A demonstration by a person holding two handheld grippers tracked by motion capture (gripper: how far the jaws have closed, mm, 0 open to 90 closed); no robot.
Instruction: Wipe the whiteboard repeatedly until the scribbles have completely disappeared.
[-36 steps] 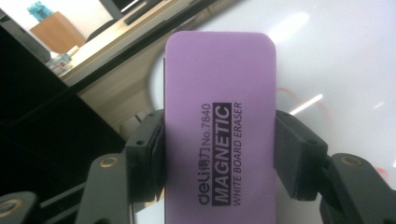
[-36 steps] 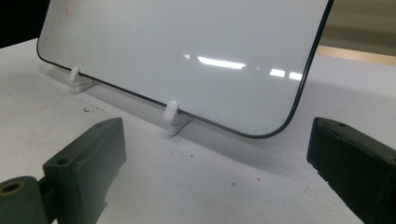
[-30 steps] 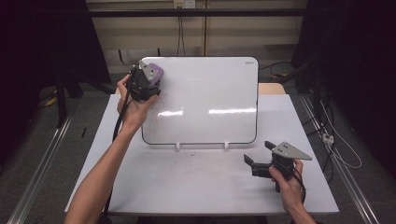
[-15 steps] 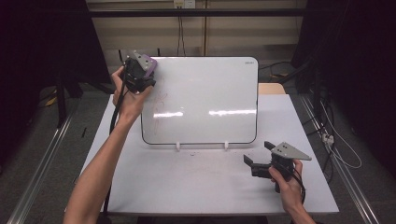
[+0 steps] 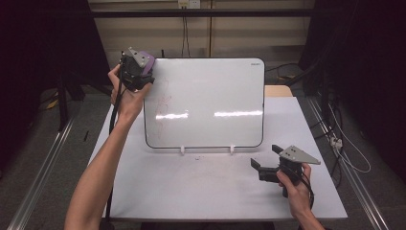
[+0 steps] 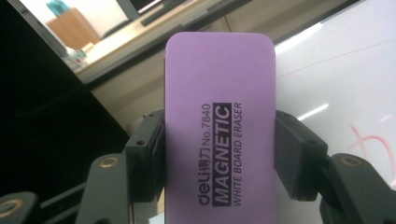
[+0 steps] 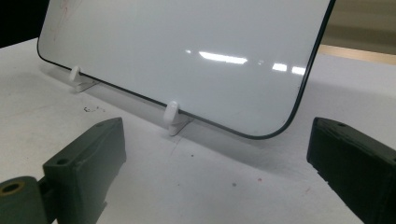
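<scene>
A person's left gripper (image 5: 137, 72) is raised at the top-left corner of an upright whiteboard (image 5: 210, 100), its 2 jaws clamped on a purple eraser (image 6: 219, 130). The left gripper view alone shows the label — "MAGNETIC WHITE BOARD ERASER" — and a red stroke (image 6: 369, 142) beside it. The right gripper (image 5: 268, 167) rests low on the white table (image 5: 191, 191), jaws spread with nothing between — bare tabletop lies ahead up to the whiteboard's 2 clips.

Purple eraser (image 6: 219, 126) upright at whiteboard's (image 5: 210, 100) top-left corner
</scene>
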